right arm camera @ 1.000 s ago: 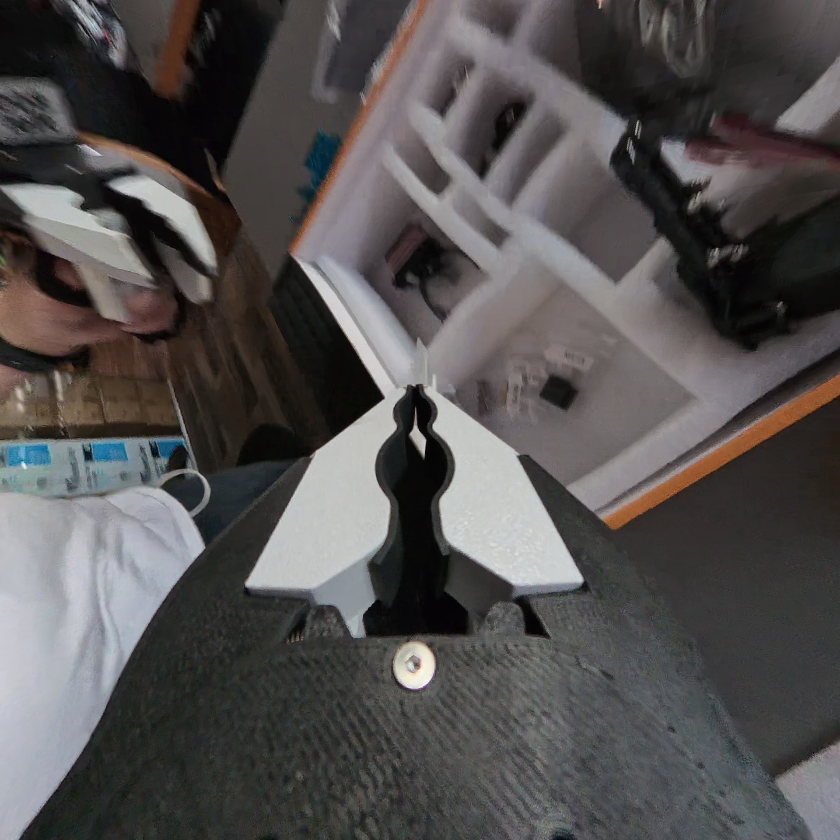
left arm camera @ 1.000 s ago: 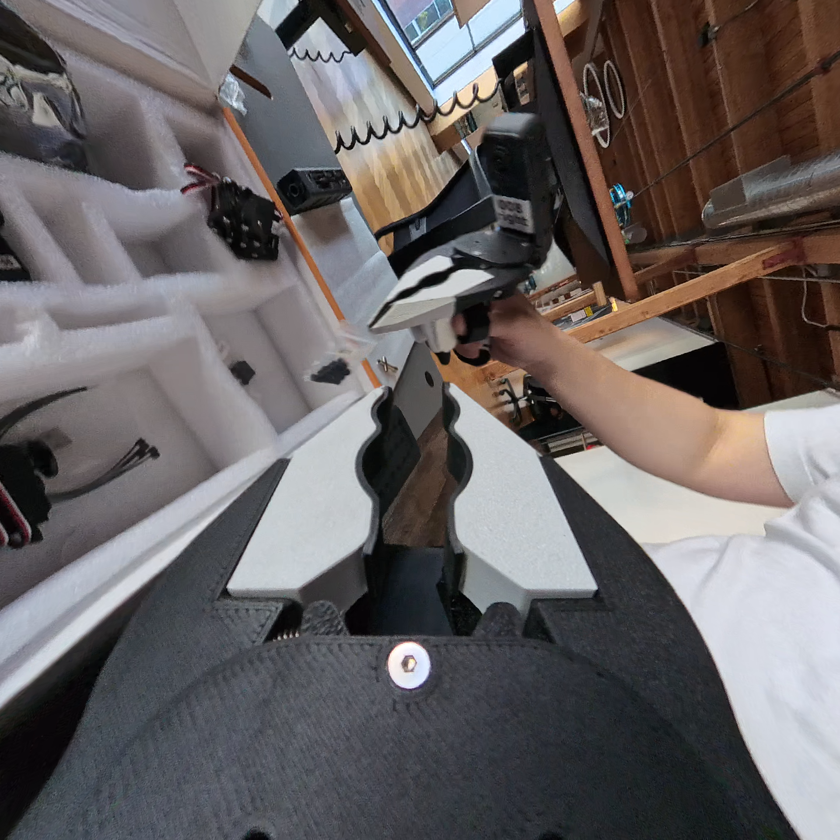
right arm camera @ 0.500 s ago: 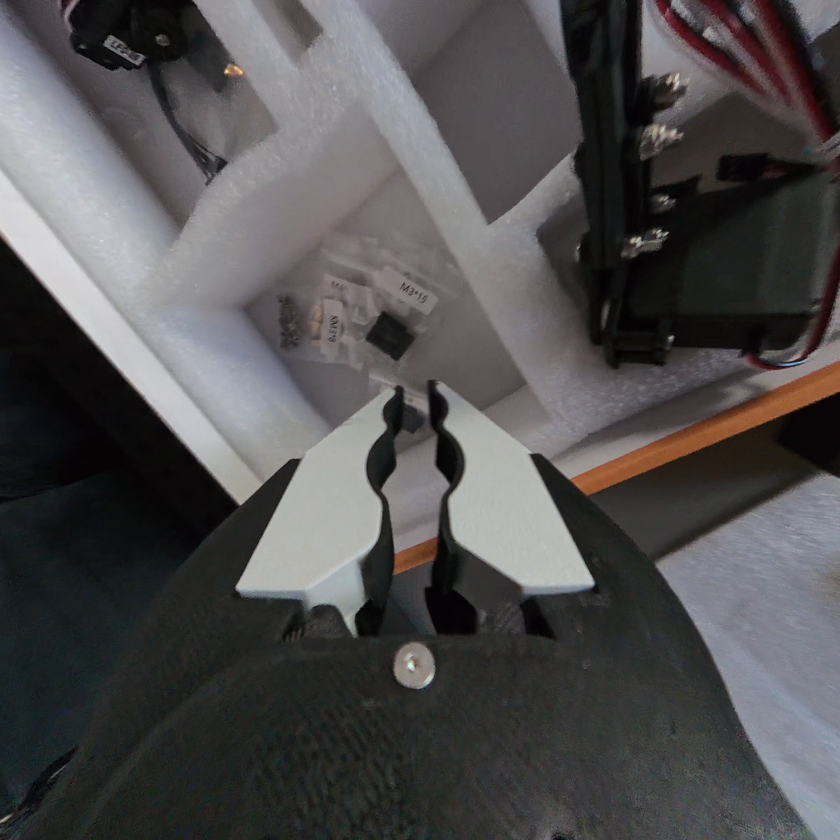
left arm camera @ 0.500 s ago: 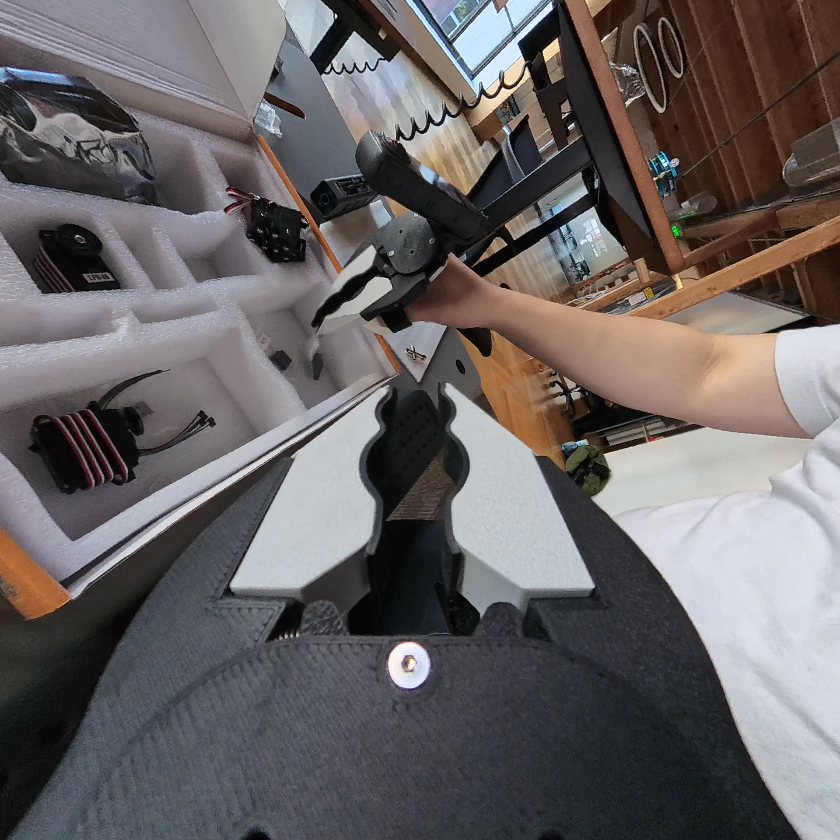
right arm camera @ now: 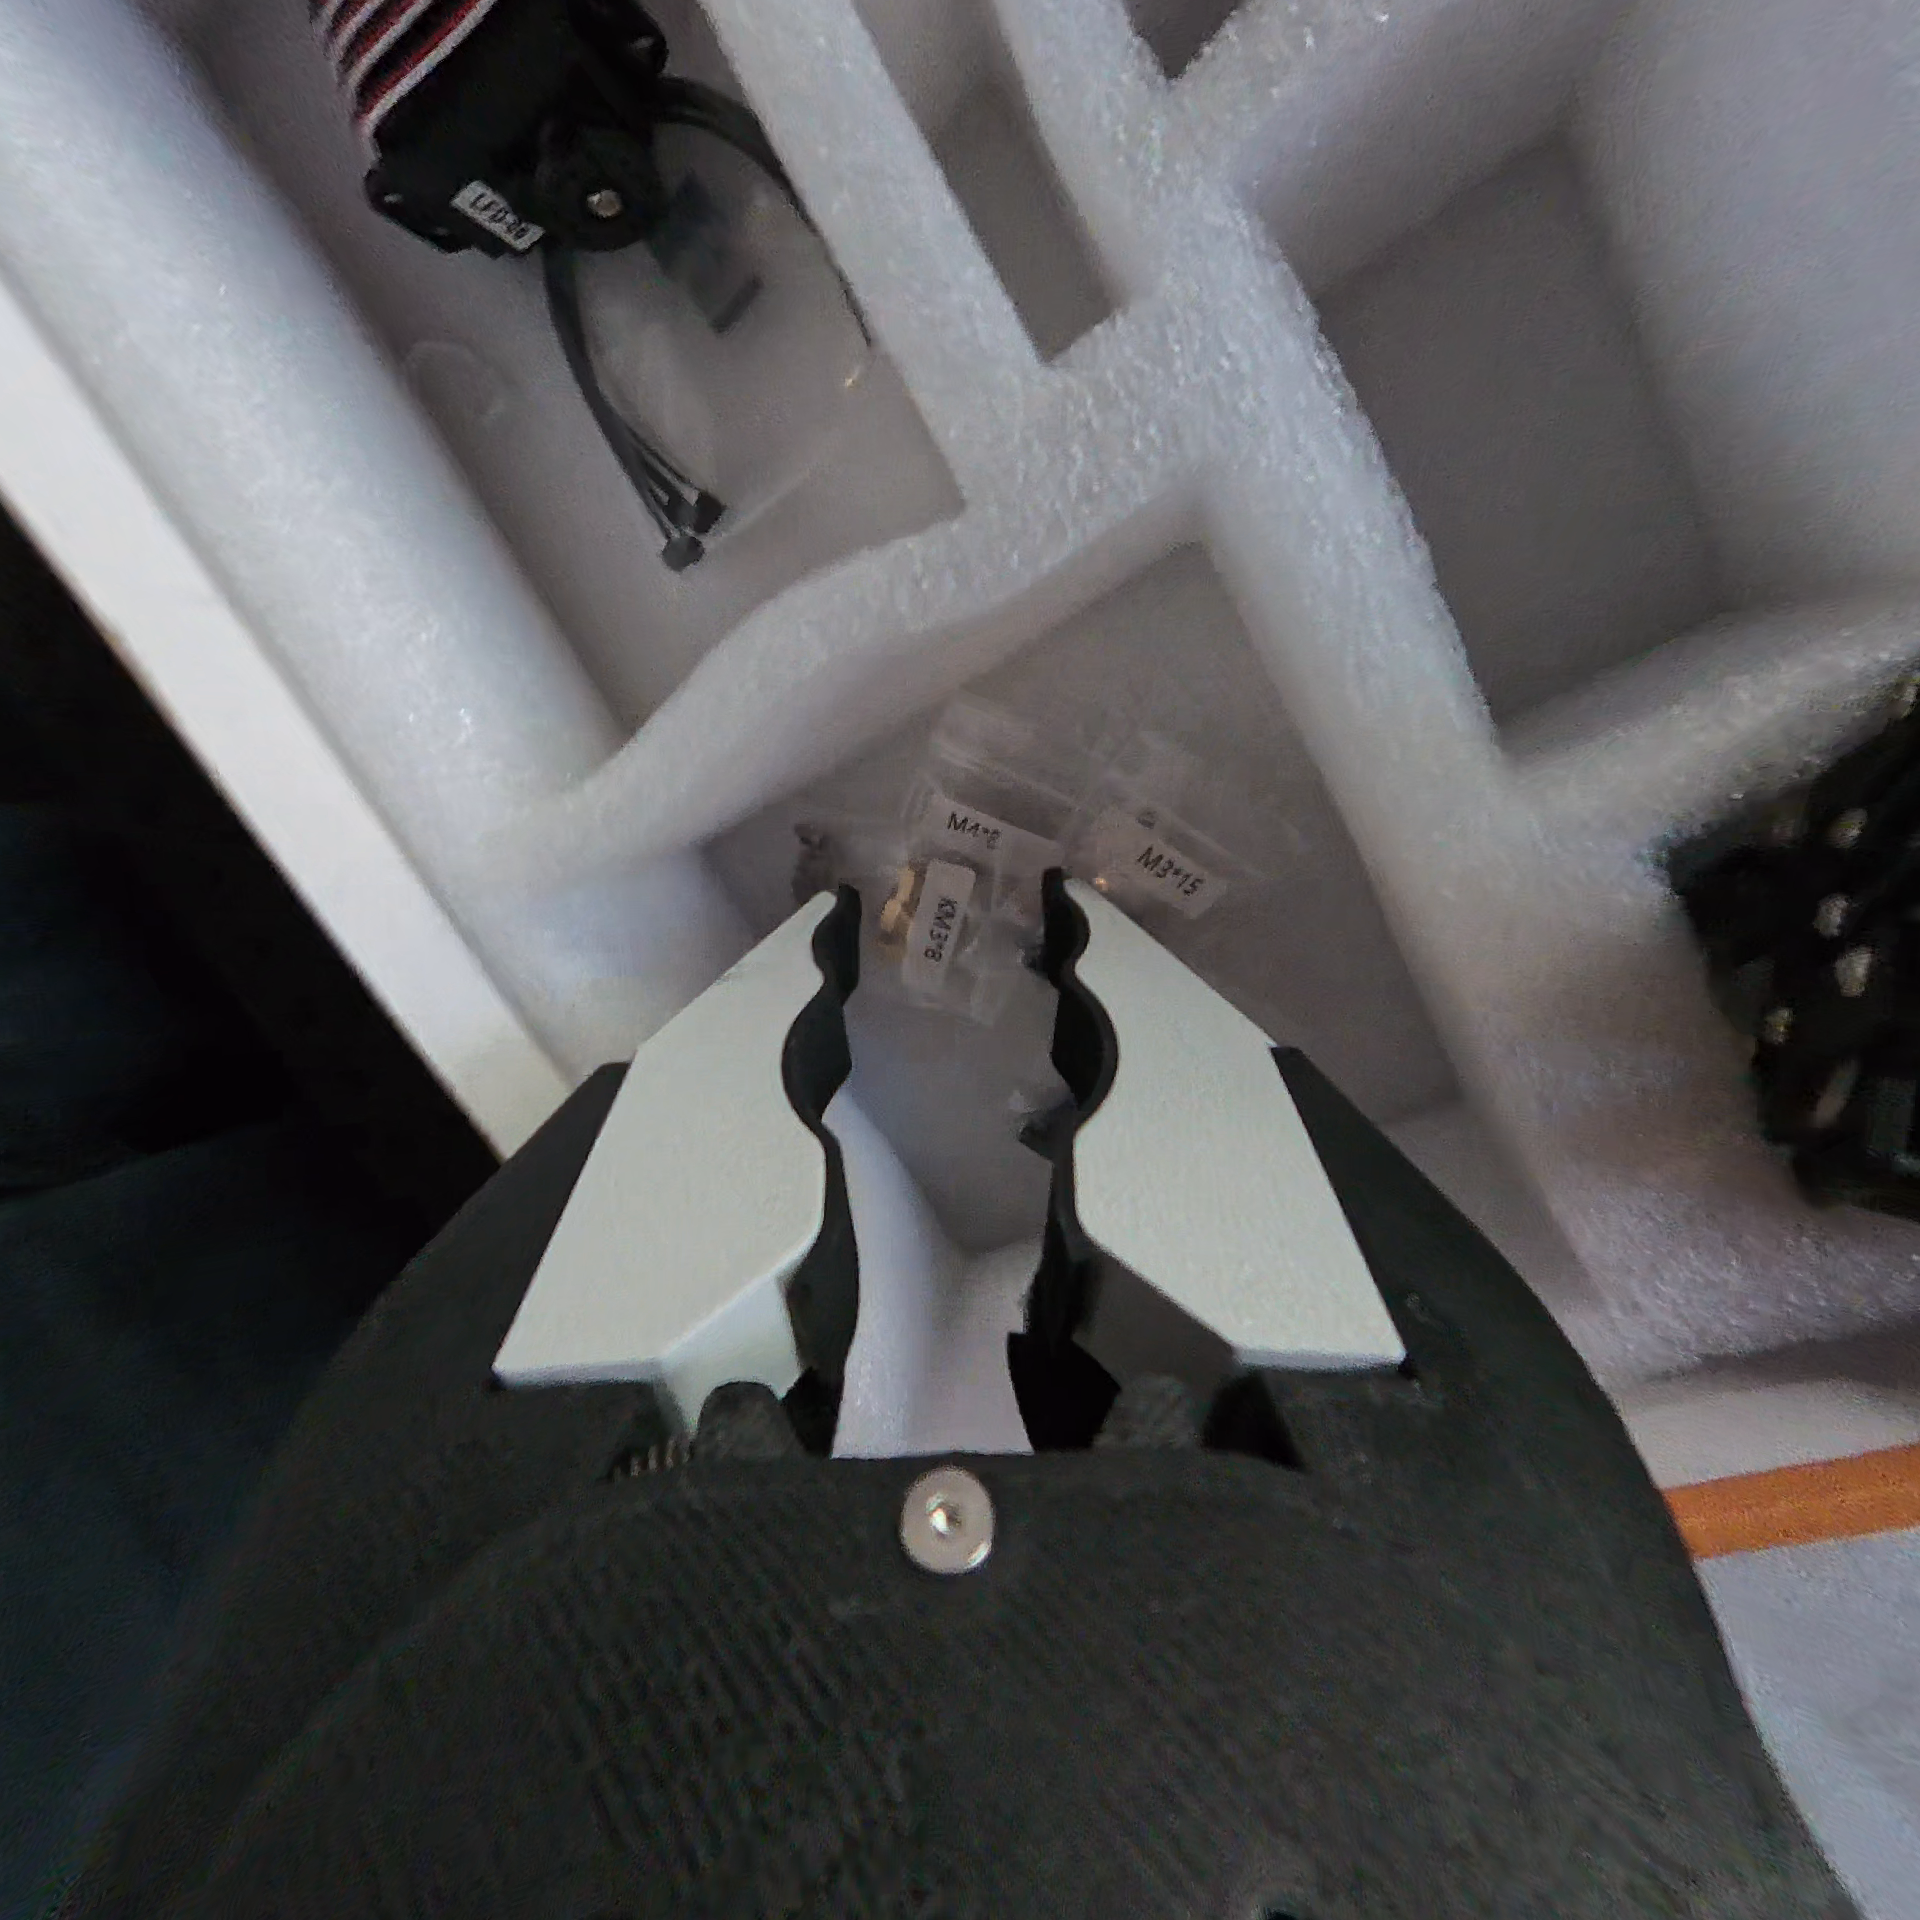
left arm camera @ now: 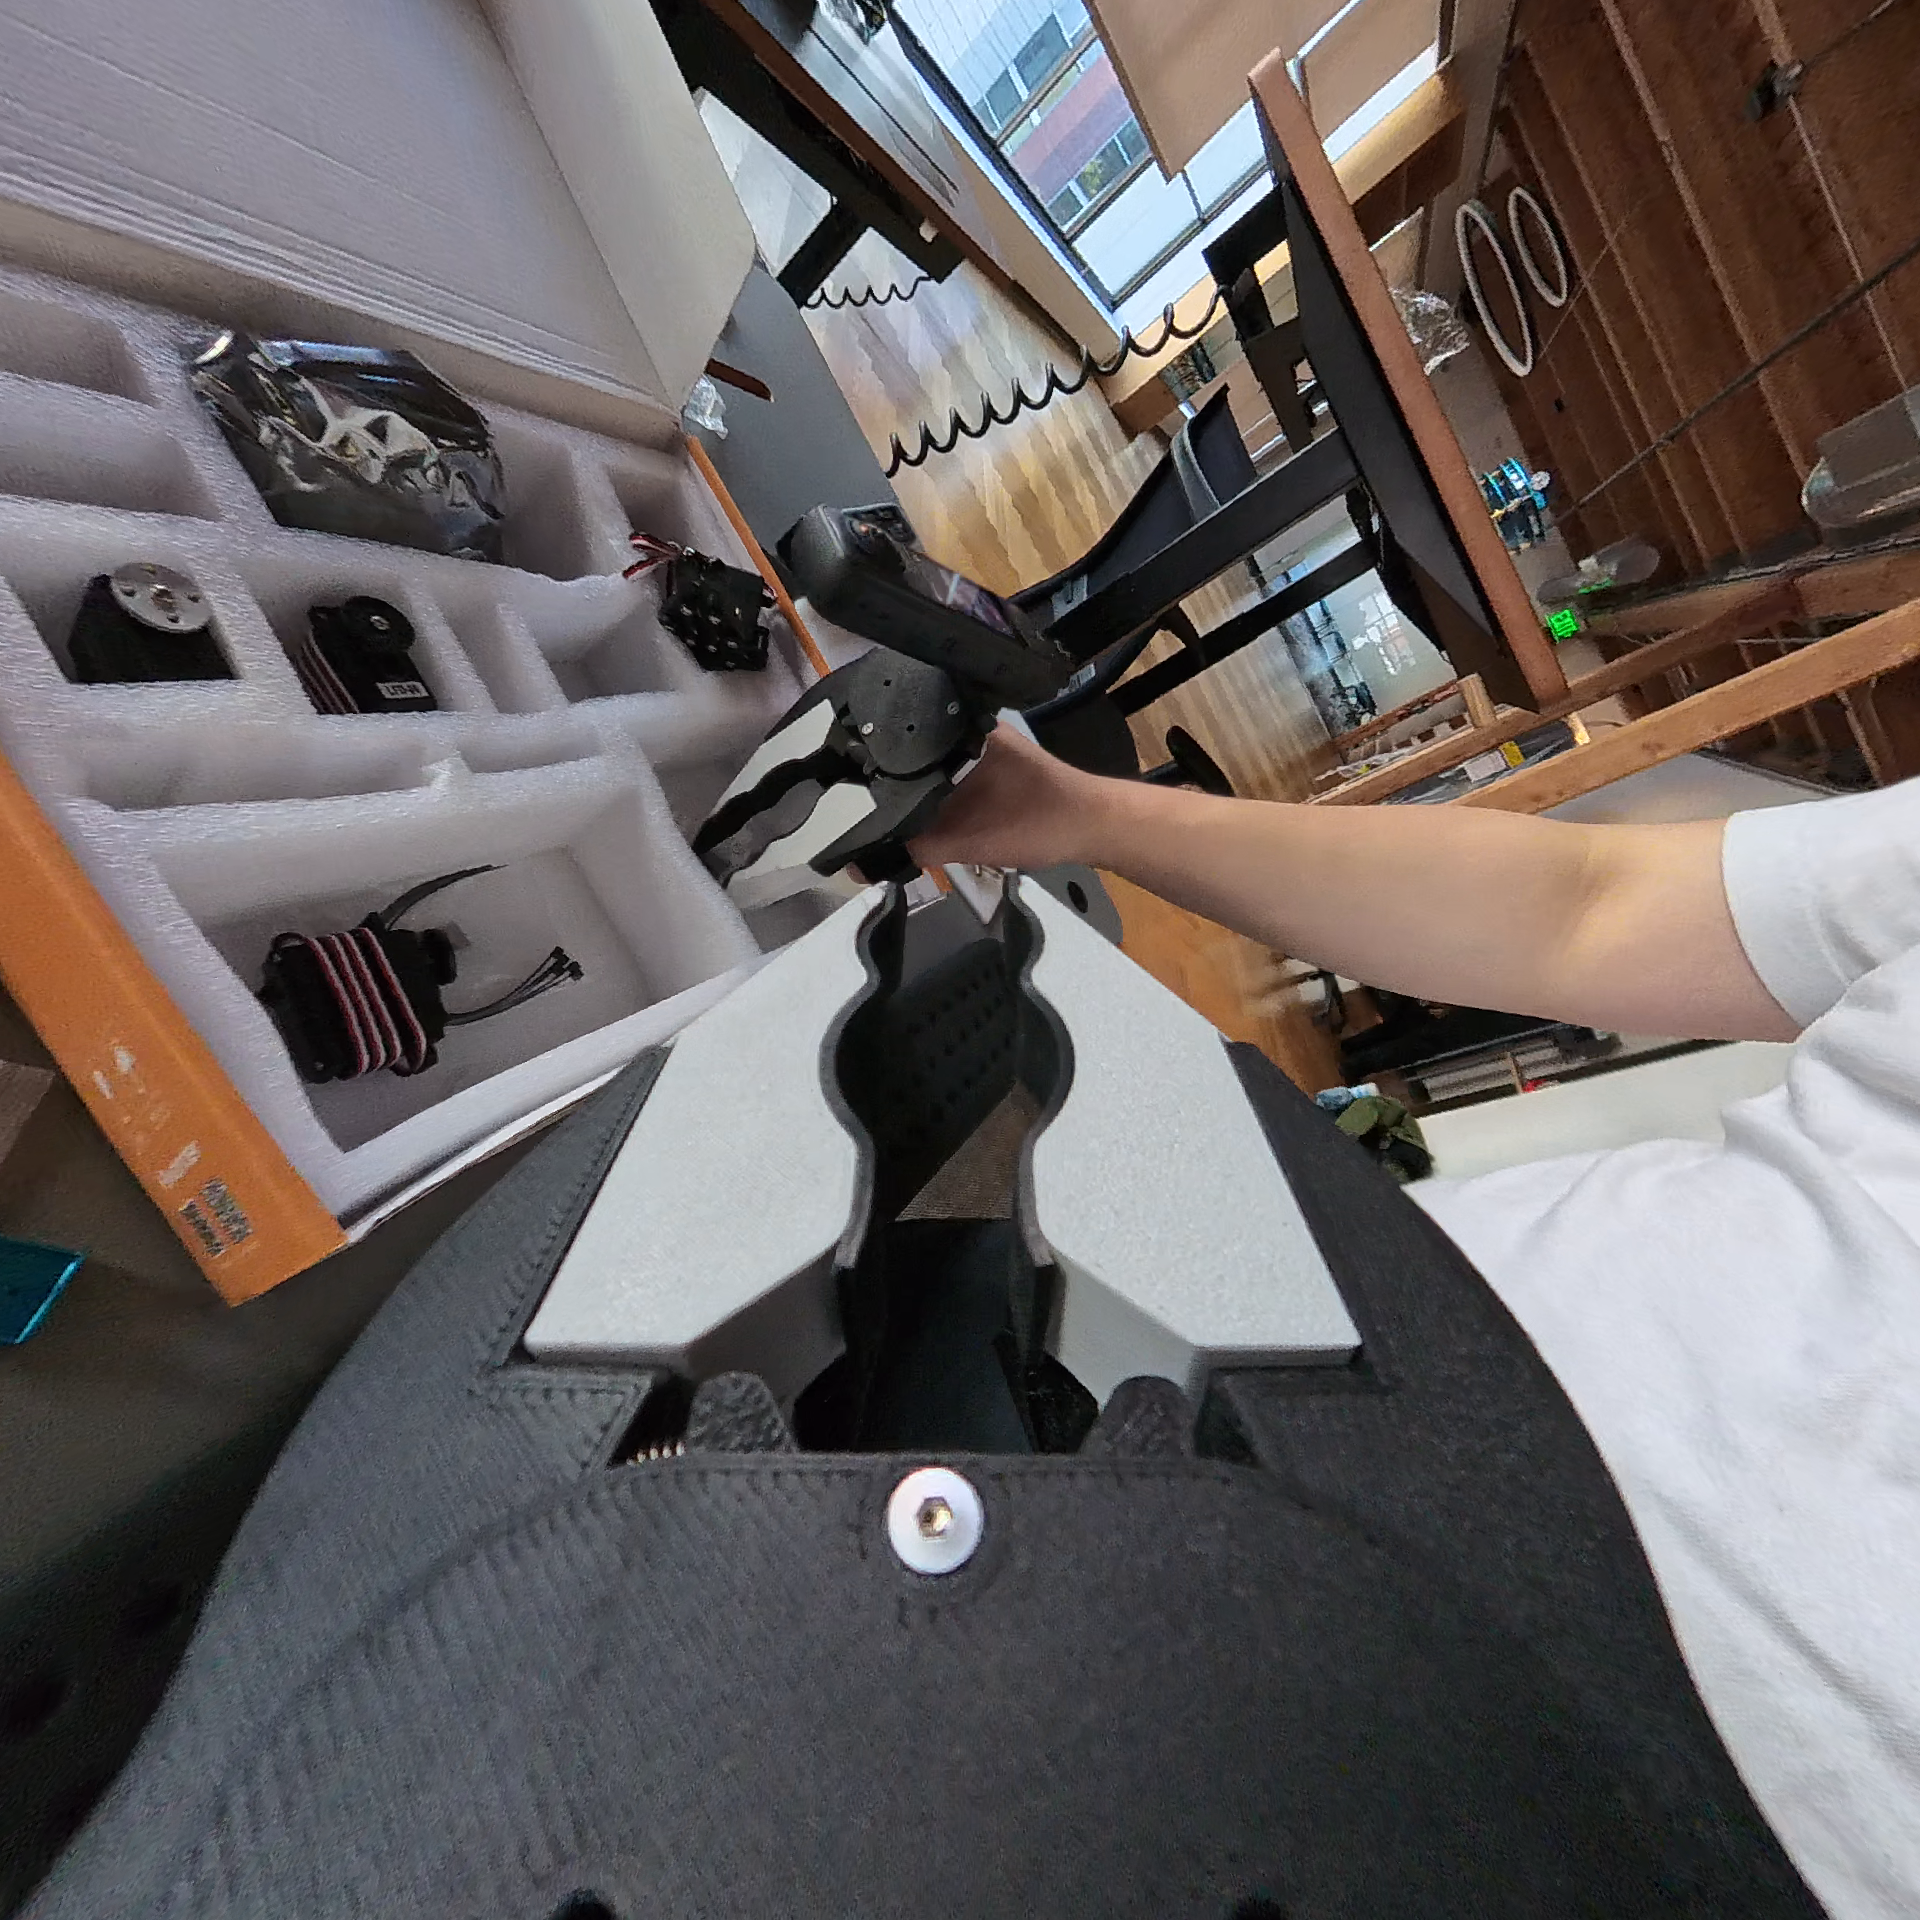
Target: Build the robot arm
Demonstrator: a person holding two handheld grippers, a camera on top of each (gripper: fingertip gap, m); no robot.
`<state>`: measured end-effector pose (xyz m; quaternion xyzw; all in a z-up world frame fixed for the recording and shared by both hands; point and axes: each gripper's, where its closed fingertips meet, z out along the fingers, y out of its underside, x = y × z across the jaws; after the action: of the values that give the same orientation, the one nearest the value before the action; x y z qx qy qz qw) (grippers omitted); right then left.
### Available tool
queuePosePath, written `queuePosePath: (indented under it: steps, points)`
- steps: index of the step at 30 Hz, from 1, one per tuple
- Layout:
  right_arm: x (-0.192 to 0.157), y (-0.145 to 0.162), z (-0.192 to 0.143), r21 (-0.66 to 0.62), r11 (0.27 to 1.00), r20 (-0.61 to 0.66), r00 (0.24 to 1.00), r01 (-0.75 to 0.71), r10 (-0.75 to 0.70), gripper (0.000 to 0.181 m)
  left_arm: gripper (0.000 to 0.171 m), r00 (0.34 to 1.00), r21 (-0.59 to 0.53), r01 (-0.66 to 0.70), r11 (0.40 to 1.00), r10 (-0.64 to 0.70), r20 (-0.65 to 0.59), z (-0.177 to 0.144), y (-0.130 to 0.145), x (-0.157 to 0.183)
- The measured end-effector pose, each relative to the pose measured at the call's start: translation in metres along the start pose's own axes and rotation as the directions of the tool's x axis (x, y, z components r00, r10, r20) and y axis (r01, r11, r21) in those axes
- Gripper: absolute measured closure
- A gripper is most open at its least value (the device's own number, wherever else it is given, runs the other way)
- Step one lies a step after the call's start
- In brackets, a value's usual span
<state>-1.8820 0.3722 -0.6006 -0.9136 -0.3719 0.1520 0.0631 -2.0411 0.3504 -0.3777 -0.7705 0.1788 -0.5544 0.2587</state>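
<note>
A white foam insert (left arm camera: pixel 582 727) with several compartments sits in an orange-edged box (left arm camera: pixel 135 1049). My right gripper (right arm camera: pixel 951 888) is open and reaches down into a small compartment. Its tips straddle small clear bags of screws with white labels (right arm camera: pixel 940 935), and a further labelled bag (right arm camera: pixel 1164 873) lies just right of them. The right gripper also shows in the left wrist view (left arm camera: pixel 727 842), dipping into the foam. My left gripper (left arm camera: pixel 951 904) is open and empty, held off the near edge of the box.
A black servo with striped wires (left arm camera: pixel 343 997) lies in the near compartment and also shows in the right wrist view (right arm camera: pixel 509 156). Two more servos (left arm camera: pixel 145 623), a black bag (left arm camera: pixel 353 447) and a black bracket (left arm camera: pixel 717 613) fill other compartments. The person's arm (left arm camera: pixel 1403 904) crosses the right side. Spacing between my two grippers at the tips: around 25 centimeters. The white foam insert (left arm camera: pixel 582 727) is about 10 centimeters from my right fingertips. The right camera catches it too, in the right wrist view (right arm camera: pixel 1094 180).
My right gripper has swung over the box, dropped into the screw-bag compartment and opened wider. My left gripper has drawn back a little, still open.
</note>
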Motion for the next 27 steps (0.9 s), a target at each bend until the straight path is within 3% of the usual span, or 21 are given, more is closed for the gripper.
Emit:
queuePosePath:
  steps: [7,9,14,18,21,24,27]
  points:
    - [0.003,0.007,0.016,-0.082,0.997,-0.025,1.000,-0.014,0.012,0.158,0.155,1.000,0.030,0.016,0.999,-0.016,0.017,-0.011,-0.002,-0.006]
    - [0.006,0.010,0.009,-0.106,0.993,-0.025,0.999,-0.041,0.038,0.179,0.155,1.000,0.035,0.023,0.999,-0.024,0.014,-0.012,-0.003,-0.006]
    - [0.027,0.022,-0.022,-0.111,0.990,-0.089,0.993,-0.087,0.077,0.180,0.155,1.000,0.029,0.018,0.999,-0.018,0.016,-0.011,-0.003,-0.008]
    - [0.039,0.032,-0.034,-0.141,0.983,-0.105,0.989,-0.121,0.106,0.179,0.155,0.999,0.026,0.032,0.999,-0.032,0.004,-0.006,-0.002,-0.009]
    - [0.042,0.035,-0.034,-0.165,0.976,-0.088,0.988,-0.142,0.129,0.167,0.155,0.999,0.018,0.035,0.999,-0.035,-0.004,-0.002,-0.002,-0.009]
    - [0.049,0.017,-0.039,-0.073,0.991,-0.135,0.985,-0.116,0.105,0.160,0.155,1.000,0.009,0.028,1.000,-0.028,-0.005,0.000,-0.004,-0.008]
    - [0.030,-0.011,-0.037,0.053,0.999,-0.092,0.996,0.004,0.001,0.150,0.155,1.000,0.001,0.026,1.000,-0.026,-0.003,0.001,-0.003,-0.008]
